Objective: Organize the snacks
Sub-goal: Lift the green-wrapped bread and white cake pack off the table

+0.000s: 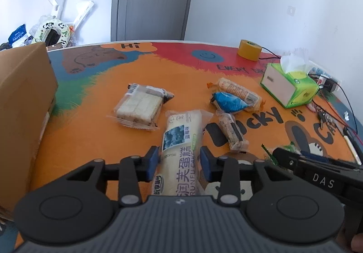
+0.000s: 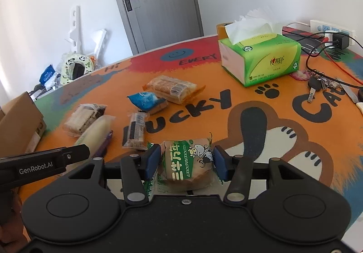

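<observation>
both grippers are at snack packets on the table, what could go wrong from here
1. The long cake roll lies between the left gripper pads with much of its length sticking out ahead; lifted so, it could sag or slip.
2. The right gripper holds the green snack packet by its crinkly wrapper, which may slide.
3. The two grippers are close side by side and could bump.

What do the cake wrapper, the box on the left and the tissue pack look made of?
Cake wrapper: thin clear plastic film, glossy, with a crimped end and the pale cake showing through. Box: brown corrugated cardboard, matte; likely, going by its colour and flat panels. Tissue pack: soft printed plastic film, slightly shiny, with white paper tissue sticking out the top.
</observation>
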Demonstrator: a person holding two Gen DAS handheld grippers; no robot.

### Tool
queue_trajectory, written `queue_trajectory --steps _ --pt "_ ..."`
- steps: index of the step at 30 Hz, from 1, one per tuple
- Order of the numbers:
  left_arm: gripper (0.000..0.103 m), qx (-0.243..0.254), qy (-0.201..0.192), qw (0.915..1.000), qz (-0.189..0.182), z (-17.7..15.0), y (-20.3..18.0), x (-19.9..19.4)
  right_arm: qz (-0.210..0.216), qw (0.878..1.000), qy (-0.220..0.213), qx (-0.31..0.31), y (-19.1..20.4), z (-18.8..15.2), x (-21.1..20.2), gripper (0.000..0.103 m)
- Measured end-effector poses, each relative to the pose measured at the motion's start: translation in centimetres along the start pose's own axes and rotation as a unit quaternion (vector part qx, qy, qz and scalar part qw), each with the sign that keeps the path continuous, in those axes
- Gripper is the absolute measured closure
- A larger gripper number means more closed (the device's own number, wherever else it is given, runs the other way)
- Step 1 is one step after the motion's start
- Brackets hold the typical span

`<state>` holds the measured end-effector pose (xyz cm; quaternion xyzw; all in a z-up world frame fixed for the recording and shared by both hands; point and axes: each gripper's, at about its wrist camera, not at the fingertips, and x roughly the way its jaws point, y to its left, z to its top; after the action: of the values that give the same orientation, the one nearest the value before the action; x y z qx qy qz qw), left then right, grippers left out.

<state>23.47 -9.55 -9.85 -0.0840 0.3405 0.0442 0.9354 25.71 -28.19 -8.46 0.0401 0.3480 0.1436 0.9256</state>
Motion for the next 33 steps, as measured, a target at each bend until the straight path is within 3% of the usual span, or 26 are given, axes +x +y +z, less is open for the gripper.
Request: queue_trajectory --steps 3,11,19,22,29,33 --pt "0.062 0.012 0.013 0.9998 0.012 -0.4 -0.4 1.0 -0.006 1.000 -0.004 -0.015 0.3 -0.3 0.3 0.046" --pt "0.065 0.014 -0.007 0.9997 0.018 -0.8 -0.5 0.9 -0.006 1.000 -0.006 -0.019 -0.1 -0.8 0.7 0.024" --pt "0.073 0.014 -0.016 0.9997 0.009 -0.9 -0.3 0.6 -0.002 0.999 -0.015 -0.032 0.5 -0.7 0.1 0.020" --pt "0.074 0.010 -0.017 0.9998 0.003 -1.0 0.0 0.3 0.000 0.999 -0.027 -0.033 0.8 -0.6 -0.3 0.007" --pt "0.075 0.004 -0.020 0.9998 0.003 -1.2 0.7 -0.4 0.006 0.998 -0.019 -0.061 2.4 -1.3 0.1 0.006" --pt "0.076 0.001 -0.024 0.9997 0.008 -1.2 1.2 -1.1 0.012 0.998 -0.006 -0.066 2.7 -1.6 0.5 0.032"
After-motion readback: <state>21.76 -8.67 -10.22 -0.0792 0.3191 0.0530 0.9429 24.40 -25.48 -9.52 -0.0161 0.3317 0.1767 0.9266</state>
